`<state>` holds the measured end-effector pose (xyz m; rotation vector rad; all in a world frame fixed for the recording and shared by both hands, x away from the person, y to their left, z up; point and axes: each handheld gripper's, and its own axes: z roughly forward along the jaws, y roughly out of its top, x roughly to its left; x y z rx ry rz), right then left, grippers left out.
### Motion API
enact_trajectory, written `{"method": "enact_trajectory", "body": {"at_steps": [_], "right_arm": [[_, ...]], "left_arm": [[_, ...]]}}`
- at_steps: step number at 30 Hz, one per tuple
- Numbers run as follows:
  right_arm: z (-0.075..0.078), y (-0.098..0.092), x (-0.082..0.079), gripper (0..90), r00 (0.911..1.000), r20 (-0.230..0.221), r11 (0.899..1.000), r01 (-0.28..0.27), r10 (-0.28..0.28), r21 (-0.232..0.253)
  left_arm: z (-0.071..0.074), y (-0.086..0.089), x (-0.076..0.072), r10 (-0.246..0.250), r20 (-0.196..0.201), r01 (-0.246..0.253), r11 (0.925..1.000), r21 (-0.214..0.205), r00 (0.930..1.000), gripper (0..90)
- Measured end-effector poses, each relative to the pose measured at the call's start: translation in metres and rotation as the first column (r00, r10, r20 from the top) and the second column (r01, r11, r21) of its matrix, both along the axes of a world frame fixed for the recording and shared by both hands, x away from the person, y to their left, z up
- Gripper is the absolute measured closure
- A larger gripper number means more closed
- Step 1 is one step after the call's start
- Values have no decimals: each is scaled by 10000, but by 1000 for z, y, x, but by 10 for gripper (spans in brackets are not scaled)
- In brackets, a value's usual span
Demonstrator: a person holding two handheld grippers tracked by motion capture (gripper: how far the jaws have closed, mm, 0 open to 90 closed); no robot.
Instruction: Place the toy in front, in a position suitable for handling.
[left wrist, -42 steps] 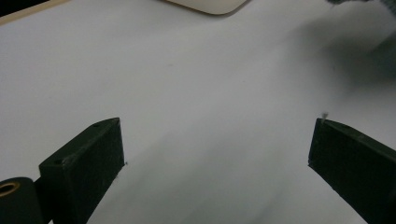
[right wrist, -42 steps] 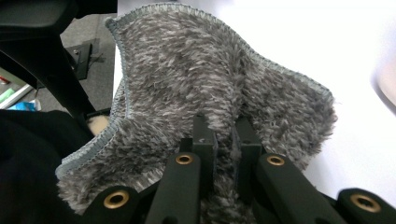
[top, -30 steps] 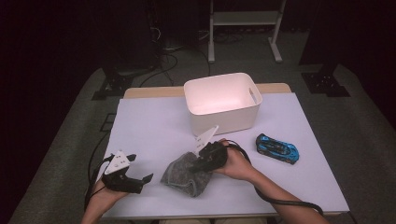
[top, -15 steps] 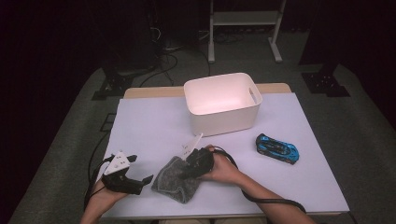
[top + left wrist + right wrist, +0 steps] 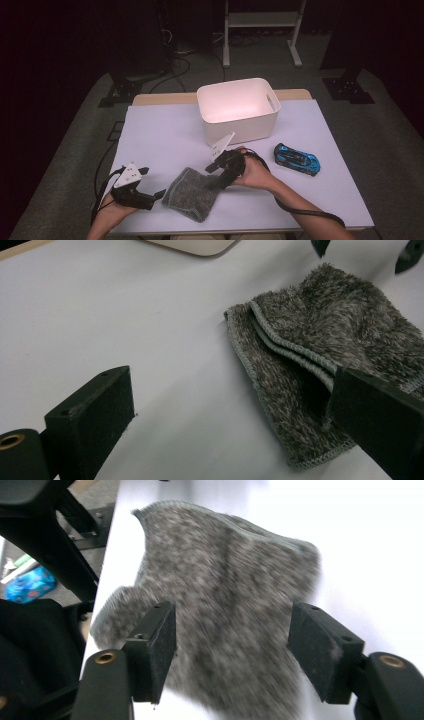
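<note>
Two grippers are working this table, and the grey cloth (image 5: 192, 192) is lying folded on the white table (image 5: 160, 135) near the front edge, between them. The right gripper (image 5: 212, 182) is sitting at the cloth's right edge, its jaws having just been opening; in the right gripper view they are standing well apart with the fuzzy cloth (image 5: 220, 610) spread on the table beyond them, neither pad pressing on it, so the cloth is released. Over on the left, the left gripper (image 5: 152, 197) is resting low on the table just beside the cloth's left edge, its jaws spread wide and gripping nothing. In the left gripper view the cloth (image 5: 320, 365) is showing its stitched hems stacked in layers, and one black jaw is crossing in front of its near corner; whether that jaw is touching the pile is hard to tell. Behind the cloth, a white bin (image 5: 239, 112) is standing upright toward the back of the table. A blue toy car (image 5: 296, 159) is lying off to the right, well apart from the cloth and close to the person's right forearm.
</note>
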<state>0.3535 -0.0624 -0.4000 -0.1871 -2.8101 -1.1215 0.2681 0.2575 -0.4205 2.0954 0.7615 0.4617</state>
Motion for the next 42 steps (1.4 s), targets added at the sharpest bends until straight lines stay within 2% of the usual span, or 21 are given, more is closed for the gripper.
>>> {"method": "enact_trajectory", "body": {"at_steps": [8,9,11,14,20,26,34,42], "right_arm": [[20,-45,6,305,9982,225,9984,556,-555,-53],[20,-45,6,305,9982,225,9984,556,-555,-53],[24,-64,8,294,9959,287,9961,867,-864,-129],[27,-82,10,274,9929,337,9933,1142,-1137,-145],[27,-113,12,255,9848,486,9855,1679,-1665,-252],[25,-138,14,237,9767,414,9763,2124,-2108,-418],[20,-164,16,220,9662,455,9646,2561,-2536,-632],[11,-188,14,206,9516,337,9490,3072,-3055,-707]], "left_arm": [[-1,-5,0,-171,-24,171,9998,118,9999,38],[-1,-5,0,-171,-24,171,9998,118,9999,38],[-1,-6,0,-211,-33,211,9997,152,9998,38],[-2,-7,1,-257,-76,258,9996,147,9996,38],[-3,-9,1,-262,-118,263,9996,119,9996,37],[-3,-9,1,-304,-141,306,9994,130,9994,37],[-5,-10,2,-321,-210,325,9993,188,9993,37],[-7,-10,2,-340,-233,345,9992,214,9991,37]]}}
